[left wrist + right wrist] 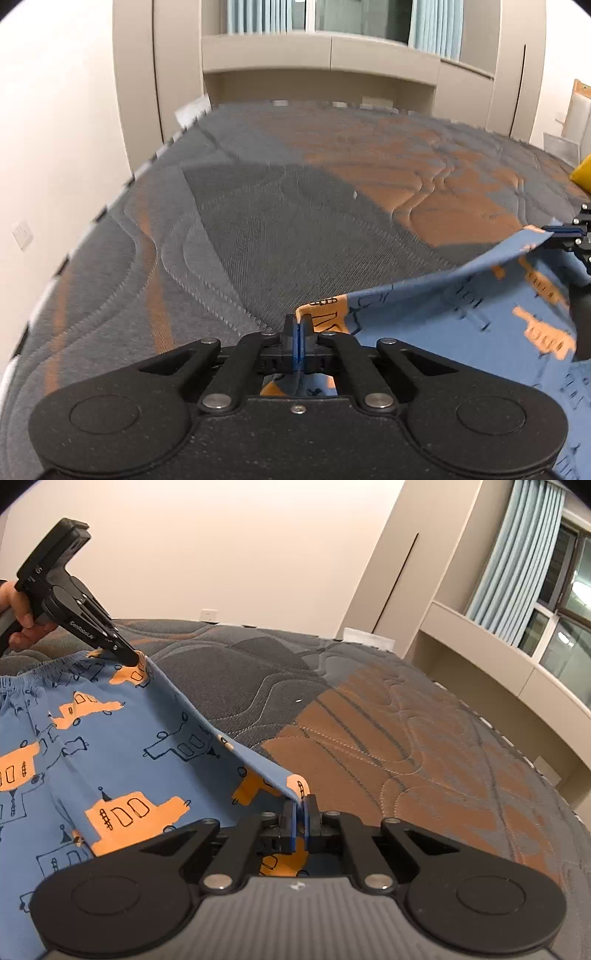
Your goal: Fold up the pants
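Blue pants printed with orange vehicles lie over a quilted grey and orange mattress. My right gripper is shut on a corner of the fabric, lifted slightly off the mattress. A person's hand holds my left gripper, which is shut on the other corner, near the elastic waistband. The pants' edge runs taut between the two grippers. In the left wrist view my left gripper pinches the pants, and my right gripper shows at the right edge, clamped on the cloth.
The mattress stretches far ahead of both grippers, with a wall to its left. Beige cabinets and a curtained window stand beyond it. A yellow object sits at the mattress's right edge.
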Demonstrator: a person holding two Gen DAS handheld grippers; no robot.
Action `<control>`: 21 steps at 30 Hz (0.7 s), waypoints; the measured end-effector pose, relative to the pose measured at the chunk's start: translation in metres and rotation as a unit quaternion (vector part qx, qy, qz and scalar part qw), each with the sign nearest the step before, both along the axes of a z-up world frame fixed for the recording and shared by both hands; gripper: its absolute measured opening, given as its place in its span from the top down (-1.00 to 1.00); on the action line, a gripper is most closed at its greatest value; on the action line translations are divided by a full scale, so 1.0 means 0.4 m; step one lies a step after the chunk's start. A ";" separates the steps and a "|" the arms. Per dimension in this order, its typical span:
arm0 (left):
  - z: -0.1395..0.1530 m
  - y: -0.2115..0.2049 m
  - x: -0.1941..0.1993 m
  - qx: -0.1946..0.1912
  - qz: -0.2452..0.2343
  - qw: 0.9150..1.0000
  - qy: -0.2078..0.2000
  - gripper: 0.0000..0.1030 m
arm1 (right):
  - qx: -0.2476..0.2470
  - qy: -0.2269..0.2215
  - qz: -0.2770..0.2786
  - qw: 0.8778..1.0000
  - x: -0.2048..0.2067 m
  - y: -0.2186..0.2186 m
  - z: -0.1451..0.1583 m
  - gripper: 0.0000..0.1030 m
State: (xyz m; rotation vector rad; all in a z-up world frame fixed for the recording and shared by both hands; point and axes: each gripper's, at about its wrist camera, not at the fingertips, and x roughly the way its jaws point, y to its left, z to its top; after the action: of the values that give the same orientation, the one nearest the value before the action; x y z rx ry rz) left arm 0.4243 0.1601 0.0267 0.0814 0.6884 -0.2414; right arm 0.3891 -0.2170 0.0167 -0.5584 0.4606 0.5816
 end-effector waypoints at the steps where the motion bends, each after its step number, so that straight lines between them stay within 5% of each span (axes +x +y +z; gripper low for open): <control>1: 0.015 -0.008 -0.021 0.007 -0.001 1.000 -0.016 1.00 | 0.005 -0.009 -0.004 1.000 -0.014 -0.004 0.007 0.96; 11: 0.133 -0.057 -0.361 0.046 -0.057 0.986 -0.147 1.00 | 0.031 -0.102 -0.003 0.994 -0.325 -0.079 0.101 0.97; 21: 0.019 -0.109 -0.650 0.091 -0.129 0.976 -0.153 1.00 | -0.014 -0.105 0.012 0.994 -0.670 -0.104 0.054 0.97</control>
State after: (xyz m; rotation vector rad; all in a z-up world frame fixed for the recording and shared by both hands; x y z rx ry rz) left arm 0.1644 0.1164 0.0341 0.3772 0.3901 -0.4059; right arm 0.1213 -0.2586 0.0381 -0.6453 0.2630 0.5342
